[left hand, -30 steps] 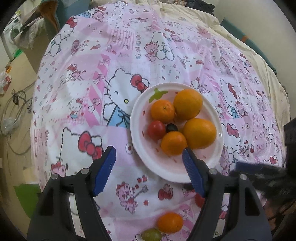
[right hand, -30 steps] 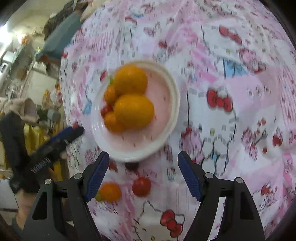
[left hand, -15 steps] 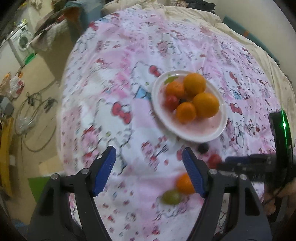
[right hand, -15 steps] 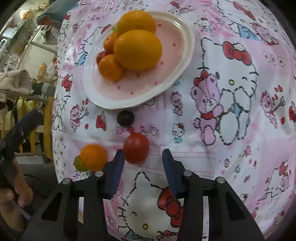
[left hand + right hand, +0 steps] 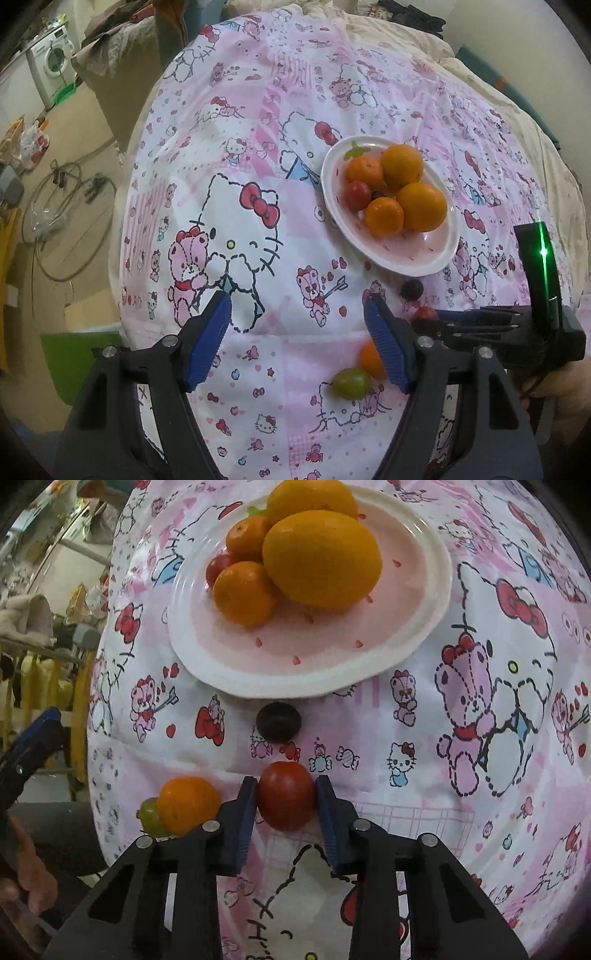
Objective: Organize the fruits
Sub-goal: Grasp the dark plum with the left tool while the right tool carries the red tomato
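A white plate (image 5: 424, 627) on the pink cartoon bedspread holds two big oranges (image 5: 321, 559), two small ones and a red tomato. In front of it lie a dark grape (image 5: 279, 722), a small orange (image 5: 188, 805) and a green grape (image 5: 149, 814). My right gripper (image 5: 285, 781) is closing on a second red tomato (image 5: 286, 799); both pads touch its sides. My left gripper (image 5: 295, 301) hovers open over bare cloth, left of the plate (image 5: 406, 267), with nothing between its fingers. The small orange (image 5: 371, 360) and the green grape (image 5: 351, 382) sit by its right finger.
The bedspread drops off at the left onto a floor with cables and a washing machine (image 5: 53, 62). A person's hand (image 5: 33, 878) shows at the lower left of the right wrist view. Cream bedding lies beyond the plate.
My right gripper came down to the loose tomato and its jaws narrowed onto it. My left gripper drew back from the plate, which now sits further off to its right.
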`<state>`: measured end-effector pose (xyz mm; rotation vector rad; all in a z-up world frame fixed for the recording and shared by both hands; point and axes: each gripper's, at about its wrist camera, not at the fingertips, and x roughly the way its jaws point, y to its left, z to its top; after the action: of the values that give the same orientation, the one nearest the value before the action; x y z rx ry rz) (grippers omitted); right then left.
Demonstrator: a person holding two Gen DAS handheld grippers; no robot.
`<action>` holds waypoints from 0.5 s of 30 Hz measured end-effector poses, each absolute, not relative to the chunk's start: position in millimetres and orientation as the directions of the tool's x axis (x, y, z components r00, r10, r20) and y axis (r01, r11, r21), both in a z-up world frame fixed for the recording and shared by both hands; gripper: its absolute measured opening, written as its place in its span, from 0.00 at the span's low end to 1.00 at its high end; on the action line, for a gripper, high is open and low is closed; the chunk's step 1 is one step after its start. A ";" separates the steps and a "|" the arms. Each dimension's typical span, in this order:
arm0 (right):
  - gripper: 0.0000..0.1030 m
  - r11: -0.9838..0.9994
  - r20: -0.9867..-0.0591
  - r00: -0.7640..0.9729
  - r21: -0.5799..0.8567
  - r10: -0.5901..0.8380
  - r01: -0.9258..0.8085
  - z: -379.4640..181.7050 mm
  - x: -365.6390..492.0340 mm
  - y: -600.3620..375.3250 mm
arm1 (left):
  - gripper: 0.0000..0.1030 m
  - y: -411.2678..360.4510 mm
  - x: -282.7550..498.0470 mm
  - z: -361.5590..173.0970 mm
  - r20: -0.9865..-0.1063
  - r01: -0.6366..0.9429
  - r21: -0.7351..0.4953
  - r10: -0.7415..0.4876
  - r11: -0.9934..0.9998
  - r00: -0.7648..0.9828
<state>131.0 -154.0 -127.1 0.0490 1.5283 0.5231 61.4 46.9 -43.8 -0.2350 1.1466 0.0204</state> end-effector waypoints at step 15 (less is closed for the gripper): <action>0.32 0.876 -0.873 0.098 0.464 0.477 -0.130 -87.0 136.9 -255.8 | 0.64 -36.2 83.0 -70.7 -0.925 0.018 -0.182 -0.177 0.983 0.337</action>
<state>136.9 -255.8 -87.0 0.2995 1.4069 0.4589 83.0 -36.2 -70.7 -0.1489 1.2219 -0.1276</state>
